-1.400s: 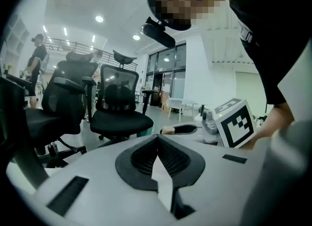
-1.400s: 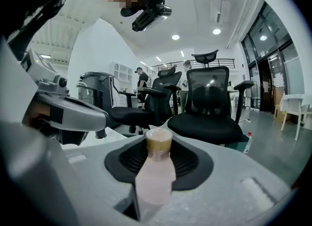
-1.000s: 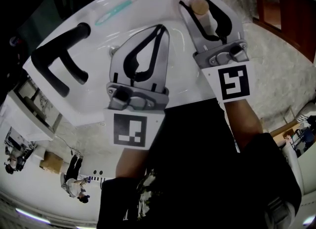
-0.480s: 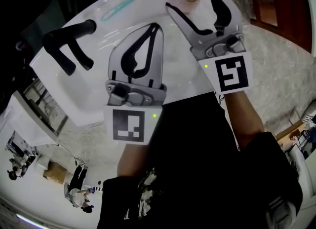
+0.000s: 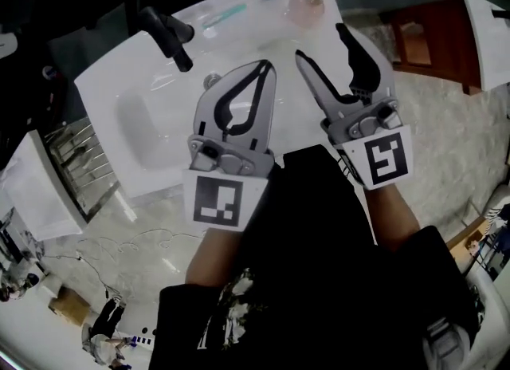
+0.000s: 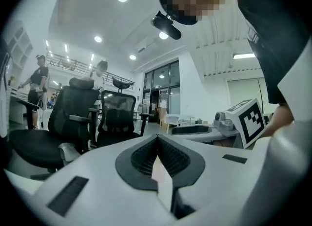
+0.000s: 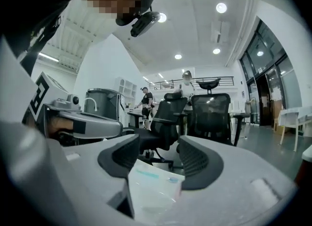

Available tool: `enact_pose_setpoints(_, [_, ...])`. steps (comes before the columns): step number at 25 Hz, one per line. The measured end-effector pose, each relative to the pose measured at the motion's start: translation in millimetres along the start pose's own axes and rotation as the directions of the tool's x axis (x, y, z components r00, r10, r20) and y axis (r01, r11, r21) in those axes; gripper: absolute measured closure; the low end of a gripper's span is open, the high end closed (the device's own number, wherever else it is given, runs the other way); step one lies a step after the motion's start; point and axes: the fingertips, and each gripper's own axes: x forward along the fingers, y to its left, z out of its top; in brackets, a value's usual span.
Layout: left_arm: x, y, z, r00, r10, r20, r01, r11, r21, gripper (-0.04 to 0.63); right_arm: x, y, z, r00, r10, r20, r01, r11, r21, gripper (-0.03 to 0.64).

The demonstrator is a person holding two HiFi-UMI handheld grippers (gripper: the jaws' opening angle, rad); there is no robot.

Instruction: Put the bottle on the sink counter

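Observation:
A pinkish bottle [image 5: 305, 5] with a tan cap stands upright on the far right corner of the white sink counter [image 5: 263, 29]. My right gripper [image 5: 322, 43] hangs open, pulled back from the bottle and apart from it. Its jaws have just been closing a little, with nothing between them. In the right gripper view the right gripper [image 7: 158, 149] shows only a strip of counter in its gap. My left gripper [image 5: 267, 65] is shut and empty over the counter's front part. Its tips meet in the left gripper view [image 6: 157, 140].
A black faucet [image 5: 167, 35] stands at the counter's back and a teal toothbrush [image 5: 225, 16] lies left of the bottle. The basin [image 5: 139, 121] is on the left, a wooden cabinet [image 5: 422, 41] on the right. Both gripper views show office chairs [image 6: 73, 118] and a standing person [image 6: 38, 81].
The right gripper was shut on the bottle, opened around it, and has drawn back. Both grippers have pulled away from the counter. The bottle stays at the far right corner.

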Motion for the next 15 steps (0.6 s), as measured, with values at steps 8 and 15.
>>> enact_pose_setpoints(8, [-106.3, -34.5, 49.0, 0.999, -0.033, 0.023, 0.031, 0.997, 0.065, 0.581, -63.4, 99.4, 71.1, 0.996, 0.050, 0.069, -0.046, 0.997, -0.060, 0.567])
enact_pose_setpoints(15, [-192.4, -54.3, 84.2, 0.999, -0.020, 0.041, 0.014, 0.991, 0.130, 0.581, -124.5, 168.5, 115.5, 0.993, 0.050, 0.111, -0.049, 0.999, -0.012, 0.621])
